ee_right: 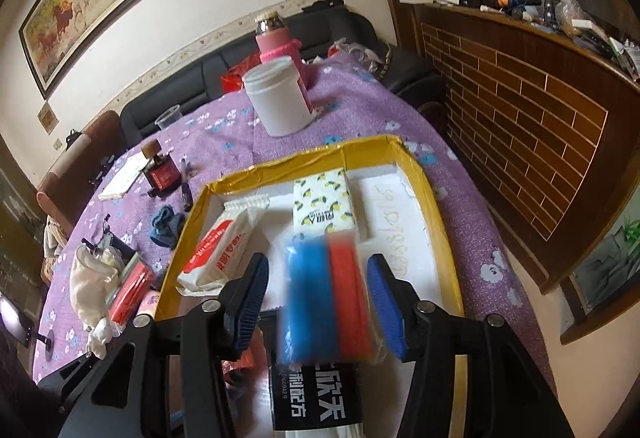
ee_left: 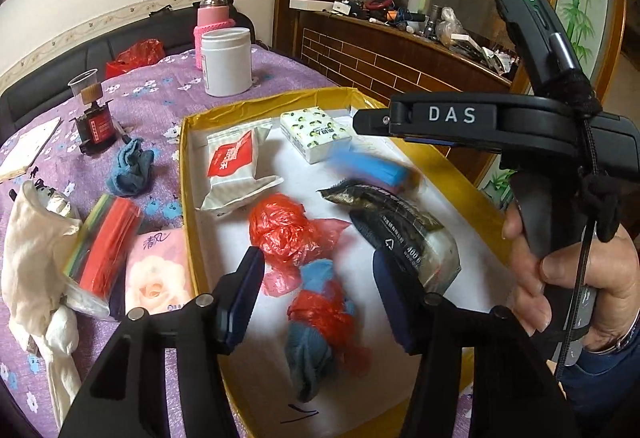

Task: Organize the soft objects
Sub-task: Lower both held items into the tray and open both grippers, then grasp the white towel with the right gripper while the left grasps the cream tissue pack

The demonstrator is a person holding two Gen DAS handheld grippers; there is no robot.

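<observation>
Both tongs stood part open over the yellow box (ee_left: 188, 174), the left tongs (ee_left: 318, 298) above a sock and red bag bundle (ee_left: 316, 318), the right tongs (ee_right: 320, 302) around a blurred blue-and-red pack (ee_right: 328, 298) that, apparently loose, could tumble outside

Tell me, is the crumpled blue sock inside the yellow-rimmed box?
No, the crumpled blue sock lies on the purple cloth outside the yellow-rimmed box.

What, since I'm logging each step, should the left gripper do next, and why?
Probably swing left to the pink tissue pack: the left gripper stands open over the box, gripping nothing, and that pack lies outside beside its wall.
</observation>
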